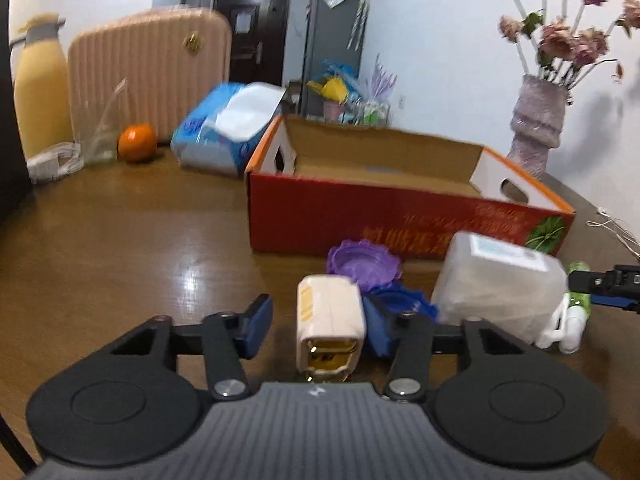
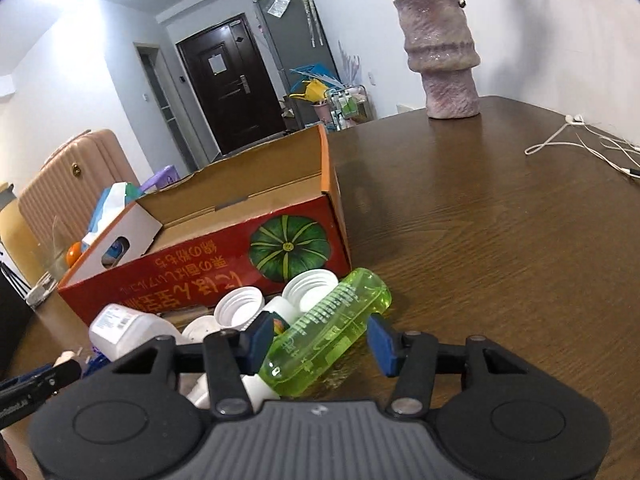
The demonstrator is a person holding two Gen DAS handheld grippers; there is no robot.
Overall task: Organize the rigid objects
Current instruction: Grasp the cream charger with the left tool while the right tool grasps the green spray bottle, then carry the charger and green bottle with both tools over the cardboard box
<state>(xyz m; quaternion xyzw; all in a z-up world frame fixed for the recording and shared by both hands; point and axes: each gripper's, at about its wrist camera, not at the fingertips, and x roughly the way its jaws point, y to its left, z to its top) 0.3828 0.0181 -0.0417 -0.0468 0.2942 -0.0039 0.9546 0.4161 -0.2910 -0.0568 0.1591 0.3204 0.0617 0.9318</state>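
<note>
In front of the red box [image 2: 208,264], both hand-held grippers gape open around clutter: beige bottle [image 1: 330,316], green bottle [image 2: 328,328].

The right gripper [image 2: 320,340] is seen spread wide around a green transparent bottle [image 2: 326,330] lying tilted on the wooden table [image 2: 500,240]; the left pad touches it, the right stands just apart. Just beyond, white caps [image 2: 276,300] lie beside a red cardboard box [image 2: 208,264], open on top. A purple vase [image 2: 444,56] stands far right, white cables [image 2: 580,144] beyond.
</note>
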